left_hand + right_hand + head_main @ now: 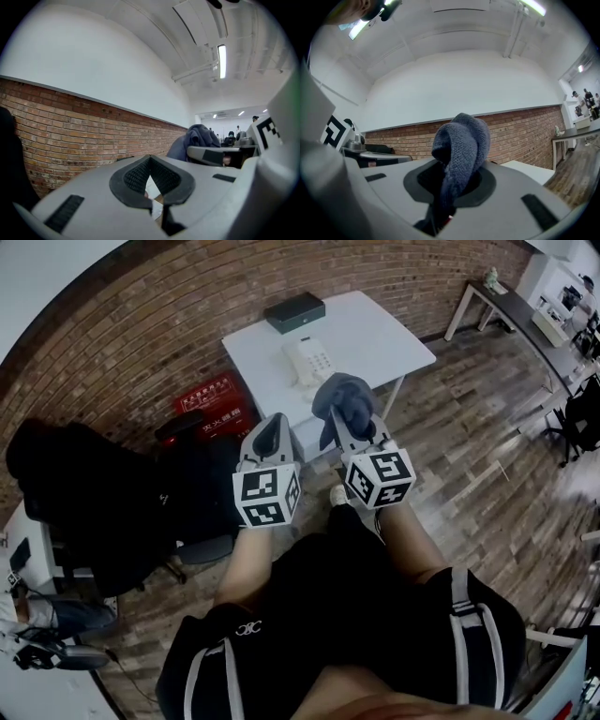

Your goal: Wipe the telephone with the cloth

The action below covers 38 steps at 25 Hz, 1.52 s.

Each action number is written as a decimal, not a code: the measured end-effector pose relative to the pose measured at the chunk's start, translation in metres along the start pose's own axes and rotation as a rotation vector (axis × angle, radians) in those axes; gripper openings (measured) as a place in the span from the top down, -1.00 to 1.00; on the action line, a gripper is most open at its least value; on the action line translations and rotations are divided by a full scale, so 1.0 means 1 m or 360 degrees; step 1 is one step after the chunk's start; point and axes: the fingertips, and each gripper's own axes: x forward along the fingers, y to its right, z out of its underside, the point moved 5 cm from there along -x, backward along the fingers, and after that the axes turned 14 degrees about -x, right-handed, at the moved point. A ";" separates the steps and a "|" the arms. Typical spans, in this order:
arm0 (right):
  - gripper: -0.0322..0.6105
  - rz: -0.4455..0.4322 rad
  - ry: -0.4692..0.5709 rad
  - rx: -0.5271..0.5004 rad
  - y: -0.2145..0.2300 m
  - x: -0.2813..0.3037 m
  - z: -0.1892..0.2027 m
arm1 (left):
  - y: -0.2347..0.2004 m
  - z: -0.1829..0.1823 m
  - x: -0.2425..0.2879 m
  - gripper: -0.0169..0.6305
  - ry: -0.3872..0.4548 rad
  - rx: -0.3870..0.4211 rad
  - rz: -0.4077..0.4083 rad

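Right gripper [351,424] clamped on the bunched cloth [343,401]. Left gripper [273,427] closed, empty. Telephone [307,360] sits well apart, on the far counter [384,334]. Best to step close first, then press the cloth's loose fold flat, with light strokes so the handset stays seated.

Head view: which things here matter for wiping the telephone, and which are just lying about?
For the job: telephone, cloth held in the right claw, white table.
Lying about: dark box on the table, red crate by the wall, black chair.
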 end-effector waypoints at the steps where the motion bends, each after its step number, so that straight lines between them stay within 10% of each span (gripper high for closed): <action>1: 0.78 0.0001 0.0008 0.0009 0.004 0.008 0.002 | -0.003 0.000 0.008 0.96 -0.0002 0.0003 -0.0009; 38: 0.78 -0.0441 -0.0105 0.0121 0.216 0.278 0.081 | -0.051 -0.017 0.324 0.96 -0.0031 -0.0134 -0.0369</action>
